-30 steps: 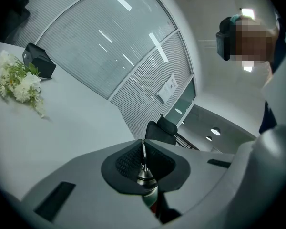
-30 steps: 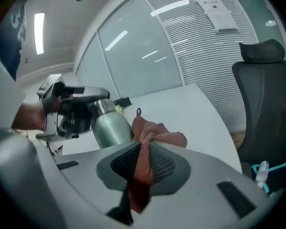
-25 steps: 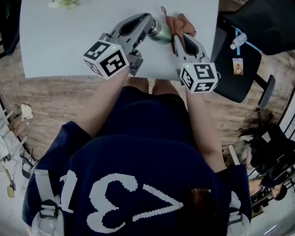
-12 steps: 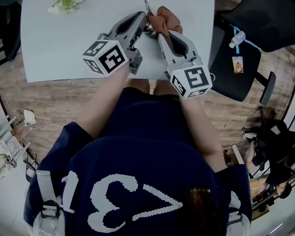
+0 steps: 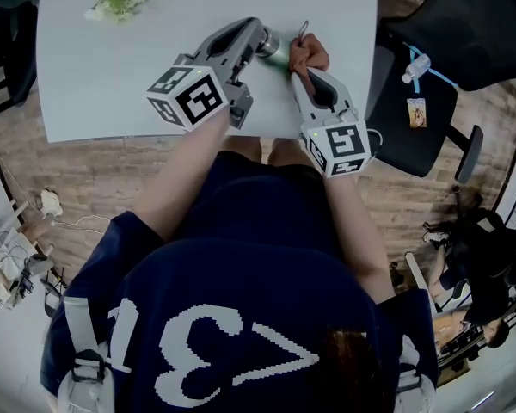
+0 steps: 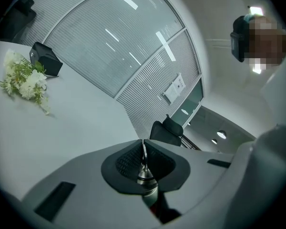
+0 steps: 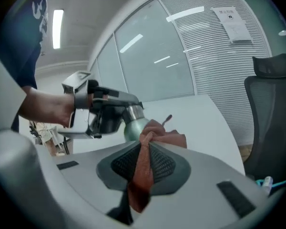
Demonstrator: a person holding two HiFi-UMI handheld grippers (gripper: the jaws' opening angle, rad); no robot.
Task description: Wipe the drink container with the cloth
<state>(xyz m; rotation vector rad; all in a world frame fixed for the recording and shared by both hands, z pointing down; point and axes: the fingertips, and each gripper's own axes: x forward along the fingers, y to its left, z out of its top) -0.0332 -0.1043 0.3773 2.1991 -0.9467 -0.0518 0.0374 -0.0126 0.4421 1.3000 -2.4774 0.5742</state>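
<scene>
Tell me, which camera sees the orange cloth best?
The right gripper view: the cloth fills its middle, pinched in the fingers of the right gripper and bunched against the green bottle. The head view shows only a small orange lump. The left gripper view barely shows it.

Bright even overhead light, soft shadows, strong fisheye warp w/ dark corners.
</scene>
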